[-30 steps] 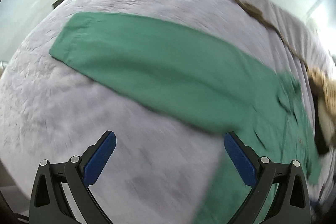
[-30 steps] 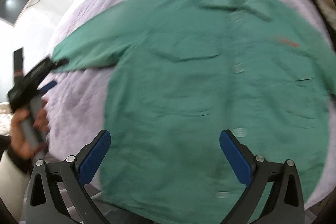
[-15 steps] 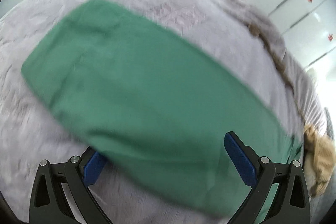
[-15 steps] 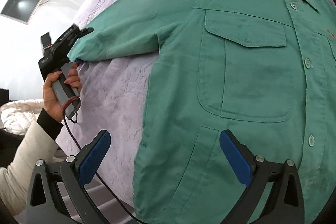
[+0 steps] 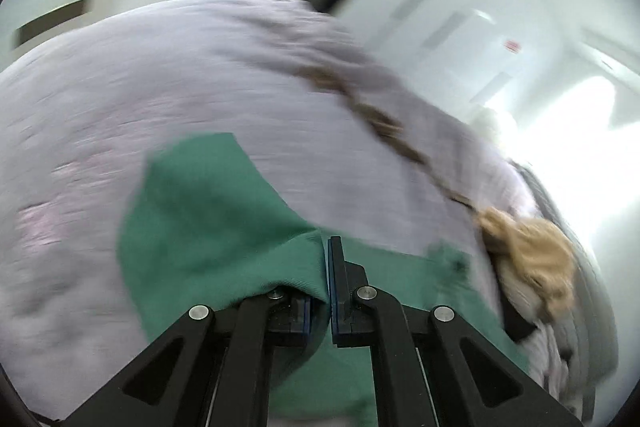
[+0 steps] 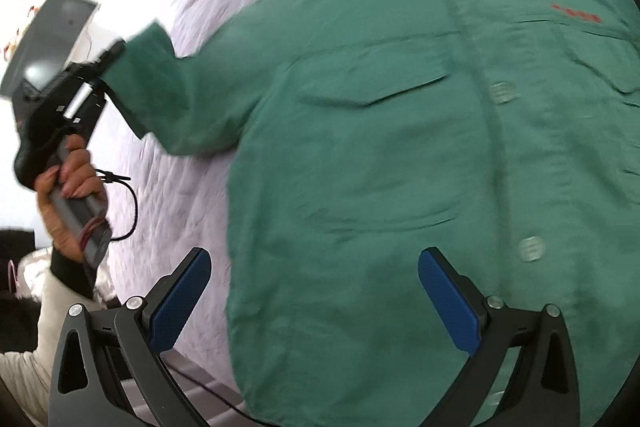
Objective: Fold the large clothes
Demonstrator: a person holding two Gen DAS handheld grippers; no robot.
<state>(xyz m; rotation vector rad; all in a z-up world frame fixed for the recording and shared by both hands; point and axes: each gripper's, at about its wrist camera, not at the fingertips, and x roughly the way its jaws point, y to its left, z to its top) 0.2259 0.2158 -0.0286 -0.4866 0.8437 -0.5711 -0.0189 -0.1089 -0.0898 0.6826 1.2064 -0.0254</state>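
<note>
Green cloth fills most of the right wrist view: a big shirt (image 6: 400, 155) is spread front up on a bed covered with a pale purple blanket (image 6: 168, 187). Its collar is at the far side and its buttons run down the middle.

The cuff of one sleeve (image 5: 208, 227) is pinched in the left claw (image 5: 320, 283), which is closed tight on the cloth. The sleeve is lifted off the blanket near the bed's edge. The left hand (image 6: 68, 187) is seen gripping the tool's handle. The right claw (image 6: 316, 299) is held wide apart over the lower part of the shirt, and nothing is held in it.

It is judged that the sleeve is to be folded across the chest. Some things could go wrong. The cuff could slip out if it is pulled too fast, because only a small bit of cloth is held. The whole shirt could be dragged sideways and get wrinkled, since nothing is pressing it down. The sleeve could land twisted.

A tan fuzzy thing (image 5: 528, 255) lies at the far edge of the bed. No boxes or baskets are seen.
</note>
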